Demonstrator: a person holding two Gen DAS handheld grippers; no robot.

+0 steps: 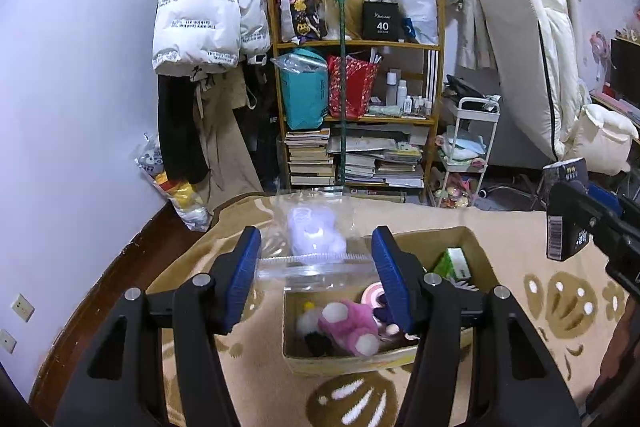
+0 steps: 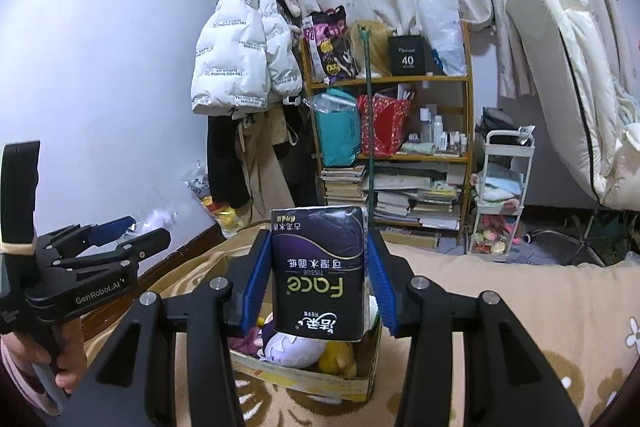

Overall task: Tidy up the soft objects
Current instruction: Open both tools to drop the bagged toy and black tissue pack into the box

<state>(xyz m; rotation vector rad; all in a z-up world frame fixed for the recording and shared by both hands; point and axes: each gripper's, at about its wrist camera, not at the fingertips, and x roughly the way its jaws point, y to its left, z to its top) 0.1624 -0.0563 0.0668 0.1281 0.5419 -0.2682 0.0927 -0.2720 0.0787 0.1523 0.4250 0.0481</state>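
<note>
My left gripper holds a clear zip bag by its sides, its blue pads pressing the zip strip. A white plush sits inside the bag, which hangs over an open cardboard box. The box holds a pink plush and a green carton. My right gripper is shut on a dark purple tissue pack, upright above the same box, where a lavender plush and a yellow plush lie. The pack also shows at the right edge of the left wrist view.
The box rests on a beige patterned blanket. Behind stand a wooden bookshelf, hanging coats, a white trolley and a leaning mattress. A hand grips the left gripper.
</note>
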